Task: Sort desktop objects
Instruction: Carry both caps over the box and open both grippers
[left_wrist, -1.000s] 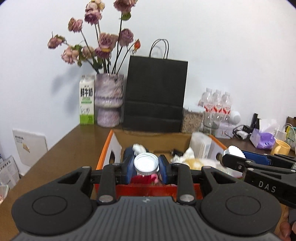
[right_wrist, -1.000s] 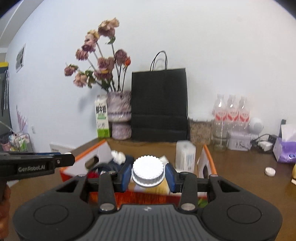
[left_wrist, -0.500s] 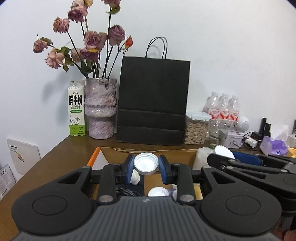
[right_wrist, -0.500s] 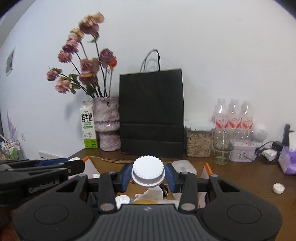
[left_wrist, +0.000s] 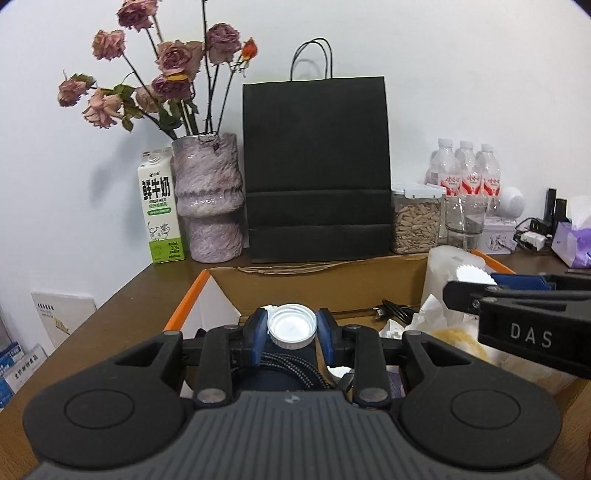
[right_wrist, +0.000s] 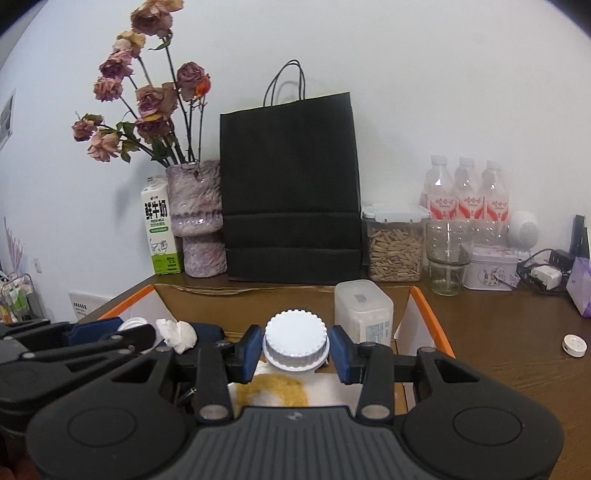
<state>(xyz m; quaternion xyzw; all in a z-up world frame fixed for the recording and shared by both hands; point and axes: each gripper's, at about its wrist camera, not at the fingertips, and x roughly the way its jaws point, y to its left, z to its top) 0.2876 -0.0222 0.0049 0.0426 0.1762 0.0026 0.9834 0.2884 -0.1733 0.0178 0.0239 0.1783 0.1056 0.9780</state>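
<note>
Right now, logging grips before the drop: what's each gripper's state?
Left gripper: shut on silver-lidded jar.
Right gripper: shut on white ridged cap.

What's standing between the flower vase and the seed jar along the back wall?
The black paper bag stands between the vase and the seed jar, close beside both. Both wrist views show it.

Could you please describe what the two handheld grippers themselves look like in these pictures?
Both are matte black plastic. The left gripper and right gripper each have a ribbed grey-black body, two round discs either side, silver pivot pins, angular black linkage arms, and blue finger pads. Seen side-on, the right one carries white "DAS" lettering. No cables or sleeves are visible.
</note>
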